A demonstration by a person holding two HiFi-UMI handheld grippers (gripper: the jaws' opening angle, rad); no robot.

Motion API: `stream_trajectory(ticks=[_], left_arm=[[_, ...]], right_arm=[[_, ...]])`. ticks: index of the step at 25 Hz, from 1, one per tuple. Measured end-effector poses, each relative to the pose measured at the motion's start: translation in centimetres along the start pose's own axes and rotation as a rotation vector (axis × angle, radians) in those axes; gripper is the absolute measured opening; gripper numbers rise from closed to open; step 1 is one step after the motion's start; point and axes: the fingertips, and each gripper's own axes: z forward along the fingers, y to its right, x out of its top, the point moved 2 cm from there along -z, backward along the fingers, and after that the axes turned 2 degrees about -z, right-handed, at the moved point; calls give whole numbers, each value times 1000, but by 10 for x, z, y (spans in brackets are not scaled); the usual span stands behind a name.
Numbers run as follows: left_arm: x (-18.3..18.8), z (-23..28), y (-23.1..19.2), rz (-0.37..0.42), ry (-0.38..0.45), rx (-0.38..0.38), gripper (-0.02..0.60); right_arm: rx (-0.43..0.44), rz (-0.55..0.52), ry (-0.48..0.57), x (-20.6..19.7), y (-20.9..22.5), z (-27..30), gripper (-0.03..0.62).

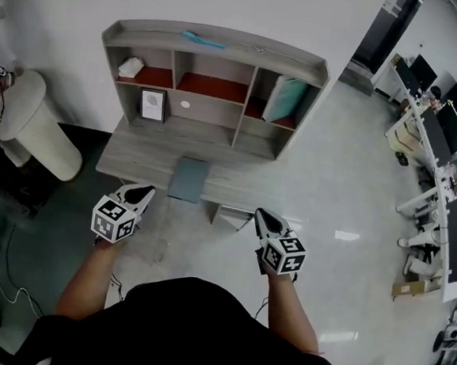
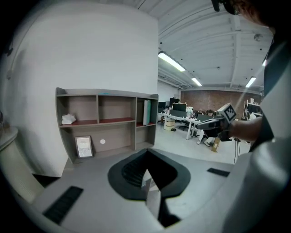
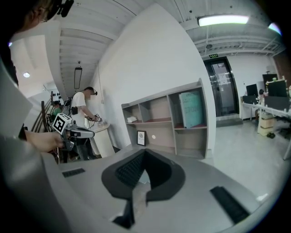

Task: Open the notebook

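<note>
A closed grey-blue notebook (image 1: 189,179) lies flat at the front edge of the grey desk (image 1: 139,159), below the shelf unit. My left gripper (image 1: 143,189) hovers just left of it, near the desk's front edge, its jaws closed to a point with nothing between them. My right gripper (image 1: 261,214) hangs to the notebook's right, off the desk's front corner, its jaws also together and empty. The left gripper view has the left gripper (image 2: 146,152) aimed at the shelves. In its own view the right gripper (image 3: 144,152) faces them too. Neither gripper view shows the notebook clearly.
The shelf unit (image 1: 216,45) holds a white object (image 1: 130,67), a framed picture (image 1: 152,105) and an upright teal book (image 1: 284,99). A white round stand (image 1: 35,125) is at left, where a person (image 3: 84,118) stands. Office desks with monitors (image 1: 445,157) fill the right.
</note>
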Motion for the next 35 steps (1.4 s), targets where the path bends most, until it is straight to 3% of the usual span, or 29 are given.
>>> stream_trajectory(ticks=[13, 20, 35], left_arm=[[-13, 15, -3, -33, -35, -31, 9], [-20, 28, -36, -59, -51, -48, 9], [-3, 74, -114, -49, -83, -160, 9]], right_arm=[[30, 8, -81, -19, -5, 21, 0], [22, 0, -111, -14, -12, 53, 0], [-38, 22, -142, 10, -20, 128, 1]])
